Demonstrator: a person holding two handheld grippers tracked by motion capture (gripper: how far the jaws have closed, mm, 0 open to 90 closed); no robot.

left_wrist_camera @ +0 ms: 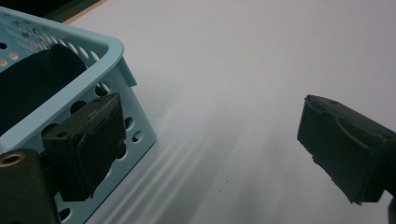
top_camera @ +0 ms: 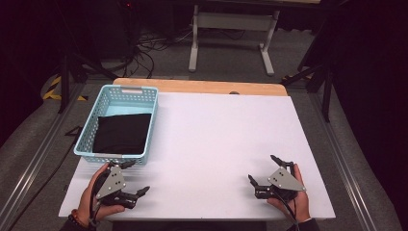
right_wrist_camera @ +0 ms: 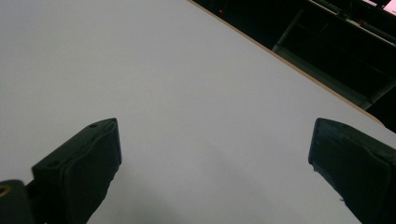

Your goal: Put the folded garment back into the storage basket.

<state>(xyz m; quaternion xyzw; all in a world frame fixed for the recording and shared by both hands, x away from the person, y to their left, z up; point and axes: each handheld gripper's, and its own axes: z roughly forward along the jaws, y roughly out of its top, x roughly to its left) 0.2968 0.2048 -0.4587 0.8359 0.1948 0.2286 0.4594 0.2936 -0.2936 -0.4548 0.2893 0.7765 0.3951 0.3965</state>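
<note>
A light blue plastic basket [top_camera: 119, 96] with perforated walls sits at the table's [top_camera: 216, 134] left side, holding a folded black cloth [top_camera: 121, 133]. The left gripper [top_camera: 135, 178] rests just beside its near corner, fingers spread wide and empty. The right gripper [top_camera: 263, 169] is well apart, likewise wide open, holding nothing.

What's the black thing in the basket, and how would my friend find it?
Start at the white table, then go to the light blue basket at its far left. Lying flat inside is a folded black cloth, the only dark thing there and the only thing in the basket.
</note>
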